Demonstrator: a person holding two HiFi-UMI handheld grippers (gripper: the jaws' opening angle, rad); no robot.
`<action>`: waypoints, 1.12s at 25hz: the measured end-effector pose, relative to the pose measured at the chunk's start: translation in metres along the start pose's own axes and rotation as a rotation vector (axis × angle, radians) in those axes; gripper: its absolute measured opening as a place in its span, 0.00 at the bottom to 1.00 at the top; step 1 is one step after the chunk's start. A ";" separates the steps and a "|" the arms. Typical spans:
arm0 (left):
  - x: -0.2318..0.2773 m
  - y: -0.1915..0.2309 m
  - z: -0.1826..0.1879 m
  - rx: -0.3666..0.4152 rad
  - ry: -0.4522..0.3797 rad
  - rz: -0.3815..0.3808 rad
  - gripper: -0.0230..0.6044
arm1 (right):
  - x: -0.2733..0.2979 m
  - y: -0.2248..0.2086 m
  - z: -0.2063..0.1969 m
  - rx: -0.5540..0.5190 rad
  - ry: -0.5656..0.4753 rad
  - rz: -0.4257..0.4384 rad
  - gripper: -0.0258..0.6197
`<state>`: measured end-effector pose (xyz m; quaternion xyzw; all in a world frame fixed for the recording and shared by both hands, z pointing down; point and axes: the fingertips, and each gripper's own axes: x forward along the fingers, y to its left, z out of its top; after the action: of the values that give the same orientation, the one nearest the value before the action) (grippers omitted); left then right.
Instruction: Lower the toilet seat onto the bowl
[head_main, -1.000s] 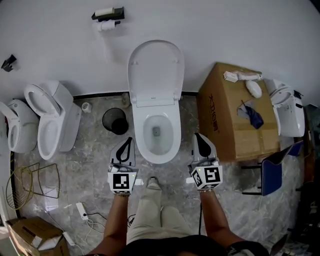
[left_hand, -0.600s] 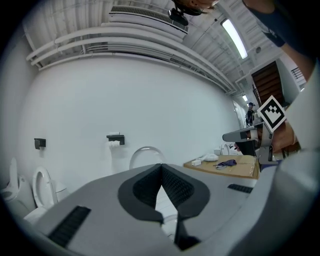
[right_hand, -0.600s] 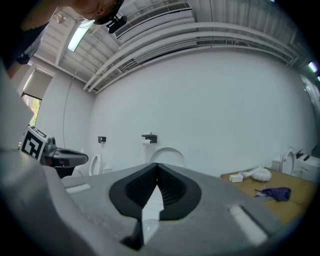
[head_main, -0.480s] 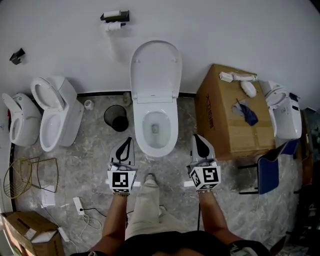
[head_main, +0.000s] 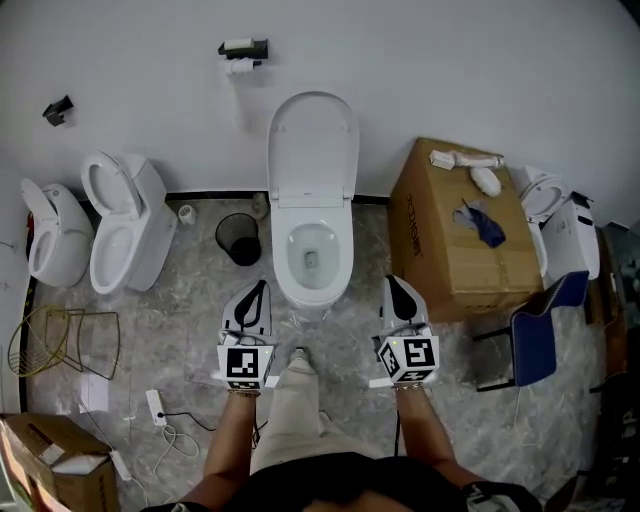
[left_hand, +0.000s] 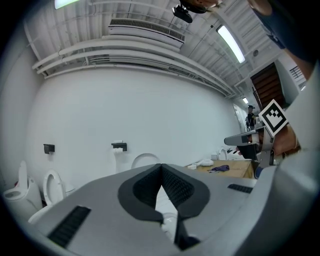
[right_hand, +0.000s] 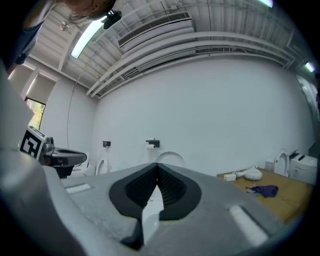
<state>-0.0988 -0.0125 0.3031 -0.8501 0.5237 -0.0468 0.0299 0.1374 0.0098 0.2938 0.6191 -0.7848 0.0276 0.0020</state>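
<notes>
The white toilet stands against the wall with its seat and lid (head_main: 312, 140) upright above the open bowl (head_main: 312, 262). My left gripper (head_main: 261, 285) is shut and empty, hovering in front of the bowl's left side. Shut and empty too, my right gripper (head_main: 392, 281) hangs off the bowl's right front. Neither touches the toilet. In the left gripper view the closed tips (left_hand: 161, 165) point at the raised lid (left_hand: 144, 160). The right gripper view shows its closed tips (right_hand: 157, 165) below the lid (right_hand: 170, 157).
Two other toilets (head_main: 125, 230) (head_main: 55, 240) stand at the left, with a black bin (head_main: 238, 240) beside the middle toilet. A large cardboard box (head_main: 455, 240) sits close on the right, a blue chair (head_main: 535, 340) beyond it. My legs (head_main: 295, 410) are between the grippers.
The head view has drawn back a little, so the toilet looks smaller and farther. Both grippers stay shut and keep their places in front of the bowl.
</notes>
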 end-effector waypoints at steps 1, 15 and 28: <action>-0.008 -0.003 0.002 -0.003 -0.001 0.004 0.04 | -0.008 0.002 0.002 0.006 -0.004 -0.002 0.05; -0.115 -0.034 0.023 -0.045 -0.022 0.074 0.04 | -0.119 0.025 0.026 -0.001 -0.041 -0.011 0.05; -0.172 -0.039 0.016 0.010 0.003 0.073 0.04 | -0.169 0.047 0.019 -0.012 -0.045 -0.054 0.05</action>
<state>-0.1398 0.1585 0.2828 -0.8302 0.5541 -0.0496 0.0349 0.1319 0.1842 0.2664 0.6404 -0.7679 0.0087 -0.0111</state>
